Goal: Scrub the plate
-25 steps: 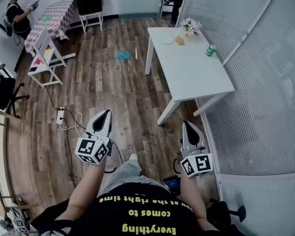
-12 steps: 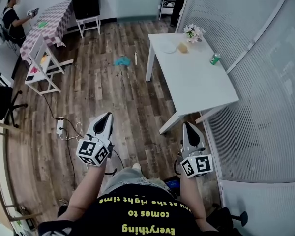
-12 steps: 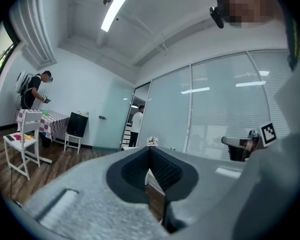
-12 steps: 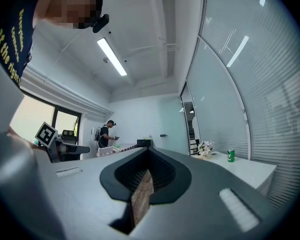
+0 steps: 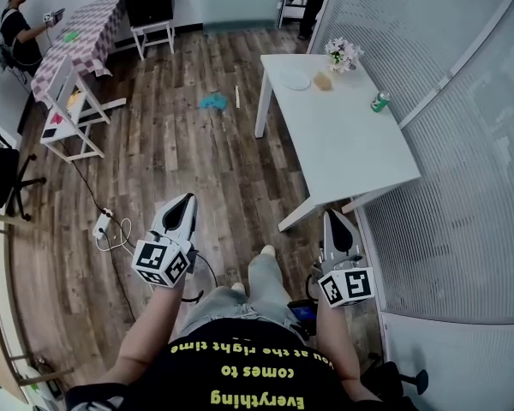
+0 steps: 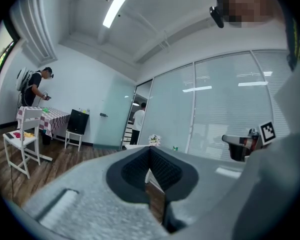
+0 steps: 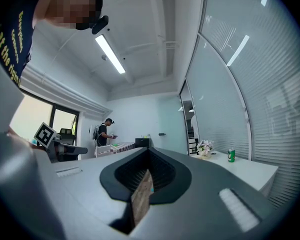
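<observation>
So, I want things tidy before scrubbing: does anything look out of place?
A blue scrap and a thin white stick lie loose on the wood floor beside the white table; too small to identify. On the table the plate lies flat; nothing looks spilled.

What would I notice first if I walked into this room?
The big white table at the upper right, with a plate, flowers and a green can at its far end. Nearer, the left gripper and right gripper point forward over the wooden floor, jaws shut and empty.
</observation>
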Demonstrator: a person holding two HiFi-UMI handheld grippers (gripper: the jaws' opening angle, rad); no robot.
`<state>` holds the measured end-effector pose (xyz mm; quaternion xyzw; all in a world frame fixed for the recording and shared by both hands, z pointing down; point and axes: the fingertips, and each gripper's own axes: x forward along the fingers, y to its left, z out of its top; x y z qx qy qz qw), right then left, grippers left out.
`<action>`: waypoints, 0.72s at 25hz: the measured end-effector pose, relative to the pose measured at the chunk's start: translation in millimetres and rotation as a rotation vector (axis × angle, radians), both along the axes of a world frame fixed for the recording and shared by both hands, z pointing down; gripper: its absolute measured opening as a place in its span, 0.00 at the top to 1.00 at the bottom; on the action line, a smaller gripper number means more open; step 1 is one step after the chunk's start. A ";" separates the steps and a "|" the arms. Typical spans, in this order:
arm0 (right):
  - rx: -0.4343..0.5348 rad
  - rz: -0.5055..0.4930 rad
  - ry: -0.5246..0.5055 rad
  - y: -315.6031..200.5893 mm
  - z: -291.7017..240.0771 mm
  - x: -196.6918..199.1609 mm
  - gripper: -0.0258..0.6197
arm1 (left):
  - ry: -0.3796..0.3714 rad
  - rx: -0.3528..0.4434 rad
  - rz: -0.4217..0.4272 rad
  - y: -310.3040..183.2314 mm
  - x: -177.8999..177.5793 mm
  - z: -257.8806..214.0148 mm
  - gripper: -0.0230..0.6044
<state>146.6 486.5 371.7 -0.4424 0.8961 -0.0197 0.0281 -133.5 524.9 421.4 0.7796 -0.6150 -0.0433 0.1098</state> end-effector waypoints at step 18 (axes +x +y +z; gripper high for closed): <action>0.016 -0.107 -0.013 -142.7 -8.3 -39.8 0.95 | -0.012 0.017 -0.075 -113.0 -20.7 -11.1 0.96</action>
